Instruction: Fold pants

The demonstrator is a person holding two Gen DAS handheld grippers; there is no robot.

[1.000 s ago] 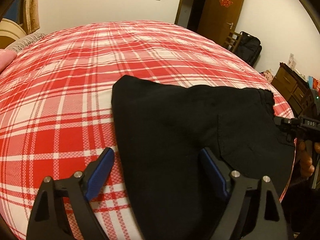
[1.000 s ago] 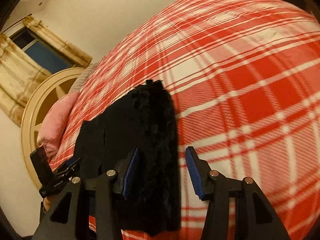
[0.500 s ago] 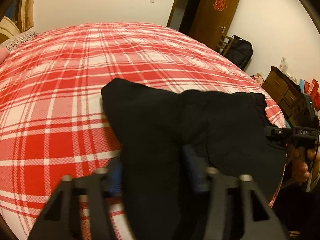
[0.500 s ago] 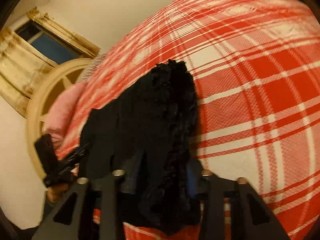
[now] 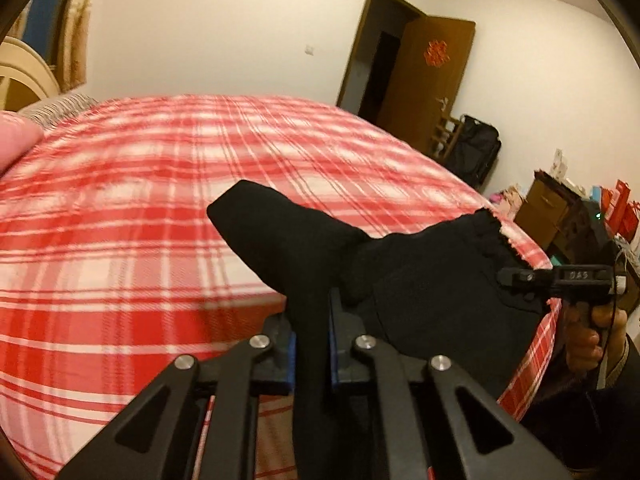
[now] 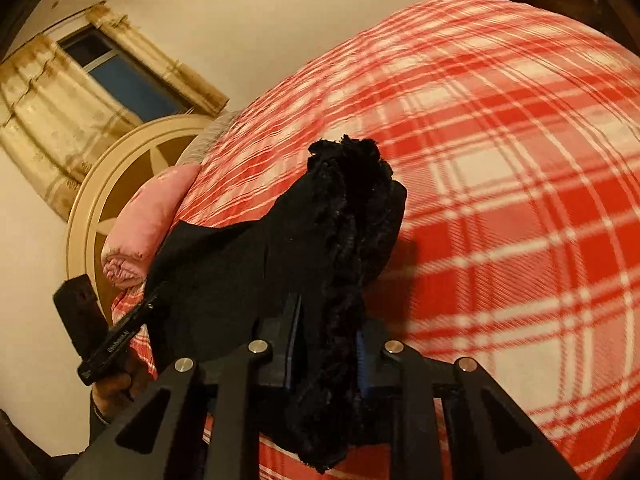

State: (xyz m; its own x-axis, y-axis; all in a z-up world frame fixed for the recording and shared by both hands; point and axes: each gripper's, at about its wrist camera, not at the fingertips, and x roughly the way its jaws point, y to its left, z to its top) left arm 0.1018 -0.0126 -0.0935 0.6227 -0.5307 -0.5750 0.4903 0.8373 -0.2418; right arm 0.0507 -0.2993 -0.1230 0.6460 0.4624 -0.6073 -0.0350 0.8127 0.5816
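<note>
Black pants (image 5: 420, 280) are lifted off the near edge of a red and white plaid bed (image 5: 160, 220). My left gripper (image 5: 311, 354) is shut on a smooth folded corner of the pants, which sticks up past its blue pads. My right gripper (image 6: 326, 356) is shut on the fuzzy frayed end of the pants (image 6: 352, 208), bunched between its fingers. The cloth sags between the two grippers. In the left wrist view the other gripper (image 5: 560, 280) appears at the right, held by a hand (image 5: 592, 336).
A pink pillow (image 6: 148, 220) and cream round headboard (image 6: 104, 184) stand at the bed's head by a curtained window. A brown door (image 5: 432, 76), a black bag (image 5: 476, 152) and wooden drawers (image 5: 544, 208) line the far wall. The plaid bed (image 6: 520, 160) spreads beyond the pants.
Both grippers went from open around the pants' edges to shut on them. They then rose, lifting the near edge of the pants off the bed.
</note>
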